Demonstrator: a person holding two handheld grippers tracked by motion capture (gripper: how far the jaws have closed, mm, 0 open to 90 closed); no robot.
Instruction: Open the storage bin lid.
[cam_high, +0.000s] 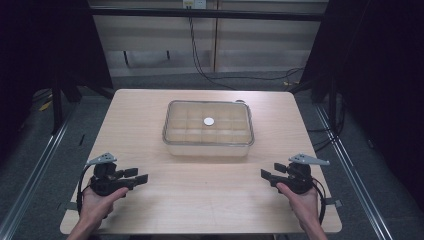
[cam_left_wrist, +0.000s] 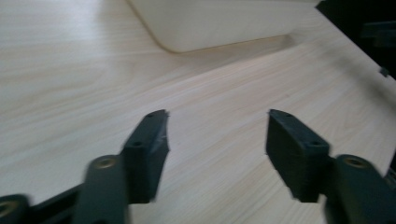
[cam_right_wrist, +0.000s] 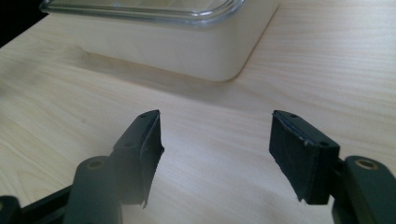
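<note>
A clear lidded box (cam_high: 208, 128) with several compartments sits in the middle of the wooden table (cam_high: 150, 115). A small white round knob (cam_high: 208, 121) marks the centre of its lid. My left gripper (cam_high: 139, 176) rests near the front left, held by a hand, its jaws open and pointing right with nothing between them. My right gripper (cam_high: 270, 174) rests near the front right, open, pointing left toward the box. In the left gripper view the box's corner (cam_left_wrist: 196, 28) lies ahead of the gripper (cam_left_wrist: 217, 121). In the right gripper view the box (cam_right_wrist: 187, 42) stands close beyond the gripper (cam_right_wrist: 215, 122).
Dark curtains flank the table on both sides. A black cable (cam_high: 200, 60) runs down the back wall to the floor. Metal rails (cam_high: 30, 170) run along the floor on the left and right. Bare tabletop lies between the two grippers.
</note>
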